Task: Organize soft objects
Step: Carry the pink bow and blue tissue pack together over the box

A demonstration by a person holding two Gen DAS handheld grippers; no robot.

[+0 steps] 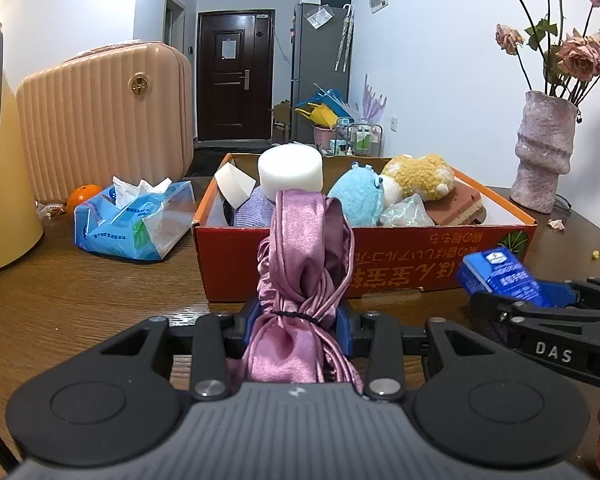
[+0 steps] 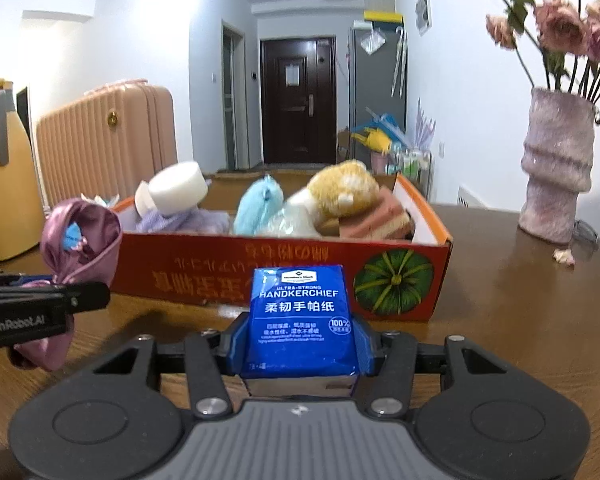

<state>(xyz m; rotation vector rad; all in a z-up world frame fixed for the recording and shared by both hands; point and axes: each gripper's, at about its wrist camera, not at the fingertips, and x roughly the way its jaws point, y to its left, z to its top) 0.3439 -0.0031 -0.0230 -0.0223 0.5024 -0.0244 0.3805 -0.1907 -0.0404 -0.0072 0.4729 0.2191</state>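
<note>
Box (image 2: 284, 256) is sitting straight ahead of both sets of fingers; the right gripper (image 2: 302, 344) is clamping the handkerchief pack (image 2: 300, 316) upright, nearer its front wall, while the left gripper (image 1: 296, 328) is pinching the pink satin bundle (image 1: 304, 264), long axis pointing forward

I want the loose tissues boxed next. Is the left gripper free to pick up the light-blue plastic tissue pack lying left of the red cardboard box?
Probably not yet: the left gripper is shut on the pink satin cloth bundle; path to tissue pack looks open.
</note>
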